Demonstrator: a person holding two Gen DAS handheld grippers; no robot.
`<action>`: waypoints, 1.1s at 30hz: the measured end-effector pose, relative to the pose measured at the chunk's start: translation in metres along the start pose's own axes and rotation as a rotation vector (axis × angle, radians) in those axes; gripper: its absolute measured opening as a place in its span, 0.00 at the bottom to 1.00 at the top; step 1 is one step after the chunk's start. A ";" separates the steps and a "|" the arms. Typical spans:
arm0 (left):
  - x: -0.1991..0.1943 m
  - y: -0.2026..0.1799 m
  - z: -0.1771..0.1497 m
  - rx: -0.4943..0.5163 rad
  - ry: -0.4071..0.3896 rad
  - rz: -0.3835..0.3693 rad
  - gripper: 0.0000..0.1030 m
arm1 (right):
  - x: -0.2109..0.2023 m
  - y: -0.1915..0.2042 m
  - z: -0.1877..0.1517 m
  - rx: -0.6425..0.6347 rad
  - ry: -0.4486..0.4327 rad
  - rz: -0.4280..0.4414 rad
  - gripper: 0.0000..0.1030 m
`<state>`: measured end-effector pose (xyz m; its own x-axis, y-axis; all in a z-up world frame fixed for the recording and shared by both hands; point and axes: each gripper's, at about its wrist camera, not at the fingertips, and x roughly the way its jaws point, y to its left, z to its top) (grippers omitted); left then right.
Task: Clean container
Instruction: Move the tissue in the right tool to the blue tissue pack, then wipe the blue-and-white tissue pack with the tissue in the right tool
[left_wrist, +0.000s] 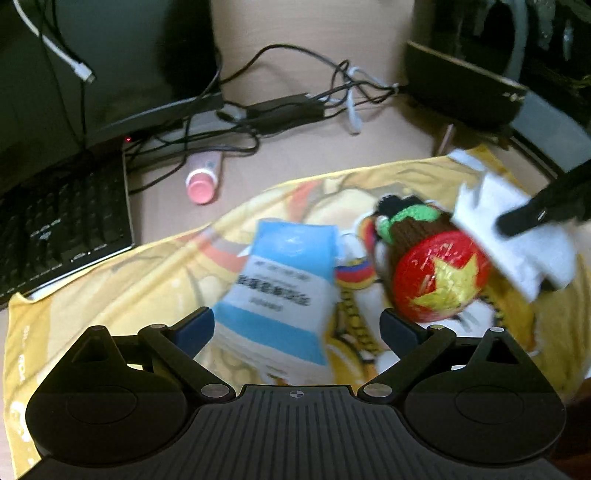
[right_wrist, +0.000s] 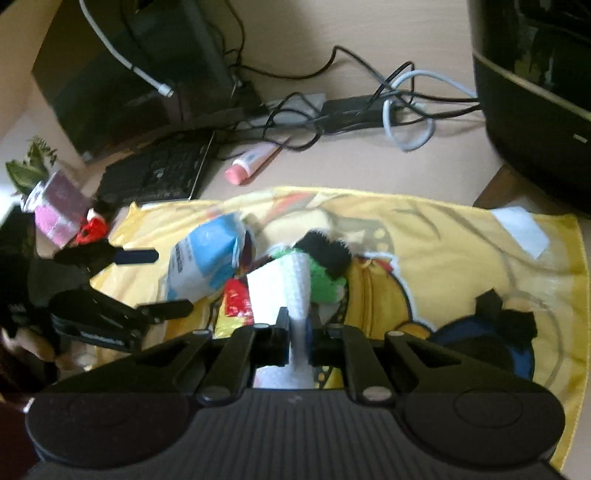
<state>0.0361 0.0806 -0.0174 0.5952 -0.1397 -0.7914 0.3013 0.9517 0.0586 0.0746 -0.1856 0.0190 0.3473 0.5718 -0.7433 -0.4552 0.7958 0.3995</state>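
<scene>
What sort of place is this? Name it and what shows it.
Most likely a home or office computer desk: a black keyboard beside a dark monitor, with a tangle of cables on the wood top.

The yellow printed cloth (left_wrist: 122, 280) looks soft and matt over the smooth pale wood-look desk (left_wrist: 314, 29). The blue and white pack (left_wrist: 280, 291) is slick plastic film. The round container (left_wrist: 439, 277) wears glossy red foil with a gold star, its top knitted yarn. The white wipe (right_wrist: 299, 280) looks like fibrous paper
</scene>
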 end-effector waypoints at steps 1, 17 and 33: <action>0.005 0.003 0.000 0.003 0.002 0.010 0.96 | -0.001 0.003 0.005 0.000 -0.008 0.016 0.09; 0.004 0.007 -0.023 -0.031 0.047 -0.019 0.86 | 0.131 0.092 0.068 -0.242 0.112 0.113 0.09; 0.011 -0.028 -0.012 0.357 -0.073 -0.006 0.72 | 0.072 0.058 0.069 -0.129 0.001 0.073 0.09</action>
<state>0.0257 0.0557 -0.0353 0.6401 -0.1767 -0.7477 0.5387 0.7971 0.2728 0.1301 -0.0841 0.0255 0.3085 0.6267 -0.7156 -0.5809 0.7198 0.3800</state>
